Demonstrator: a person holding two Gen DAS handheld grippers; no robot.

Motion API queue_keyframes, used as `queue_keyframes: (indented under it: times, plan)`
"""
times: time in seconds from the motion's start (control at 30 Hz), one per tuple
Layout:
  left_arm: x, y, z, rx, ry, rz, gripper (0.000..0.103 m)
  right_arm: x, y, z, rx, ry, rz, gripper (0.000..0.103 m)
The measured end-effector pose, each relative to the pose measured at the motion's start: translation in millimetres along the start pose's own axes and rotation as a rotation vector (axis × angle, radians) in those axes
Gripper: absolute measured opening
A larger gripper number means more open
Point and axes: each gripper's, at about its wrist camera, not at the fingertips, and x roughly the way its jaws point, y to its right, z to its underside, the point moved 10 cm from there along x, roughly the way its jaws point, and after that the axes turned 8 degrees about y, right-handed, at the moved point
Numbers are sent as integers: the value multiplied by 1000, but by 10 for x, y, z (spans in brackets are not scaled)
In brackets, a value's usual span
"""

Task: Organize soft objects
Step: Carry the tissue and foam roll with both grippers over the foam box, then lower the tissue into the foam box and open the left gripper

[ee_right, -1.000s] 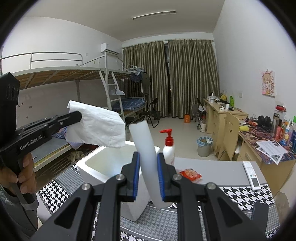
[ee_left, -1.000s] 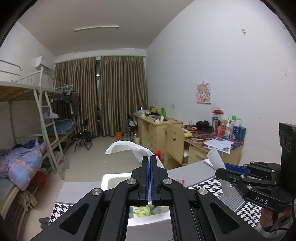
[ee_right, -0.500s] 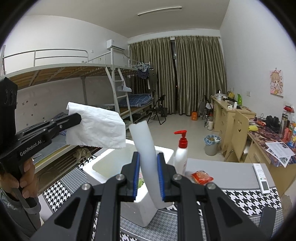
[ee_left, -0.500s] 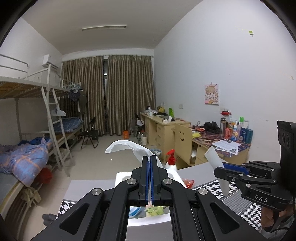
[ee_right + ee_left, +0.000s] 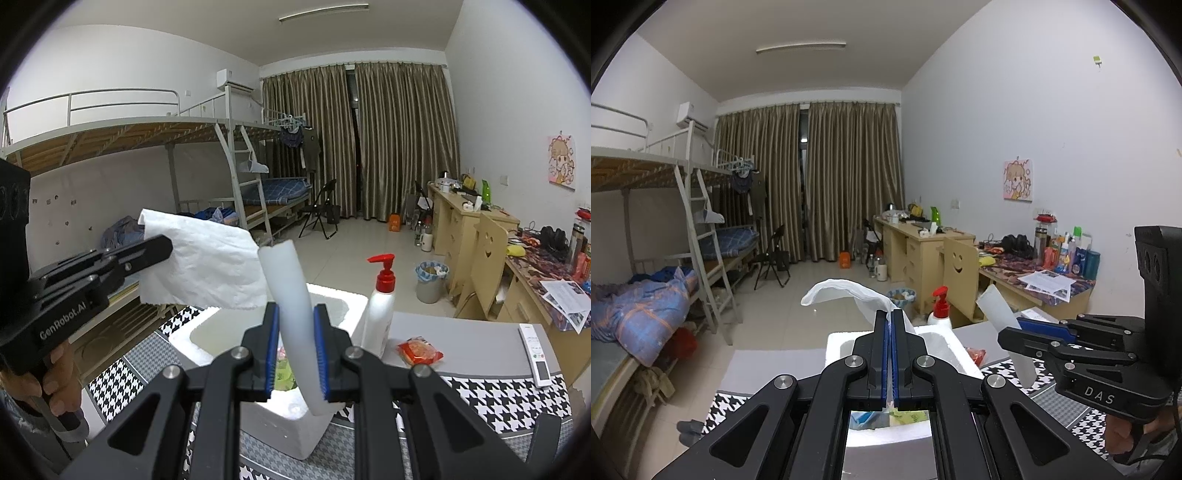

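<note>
My left gripper (image 5: 890,325) is shut on a white tissue (image 5: 846,291), held in the air above the white foam box (image 5: 945,347); the tissue also shows in the right wrist view (image 5: 199,266). My right gripper (image 5: 297,328) is shut on a white foam strip (image 5: 291,295), held upright over the near side of the foam box (image 5: 273,421). The strip also shows in the left wrist view (image 5: 1001,314), to the right of the box. Green and blue items lie inside the box (image 5: 886,417).
A white pump bottle with a red top (image 5: 380,302) stands behind the box. A red snack packet (image 5: 419,349) and a white remote (image 5: 533,349) lie on the grey table with houndstooth mats (image 5: 498,398). Bunk beds (image 5: 147,147) stand left, desks (image 5: 465,221) right.
Both grippers have moved forward and a little left, closer over the foam box, still holding the tissue and the foam strip. The pump bottle has come into the left view.
</note>
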Motion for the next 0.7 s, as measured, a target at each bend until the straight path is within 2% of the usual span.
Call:
queue_keyframes:
  times: [0.7]
  plan:
    - [342,-11,298,-16,-101,34,1,58,52,52,-1,-25,14,22]
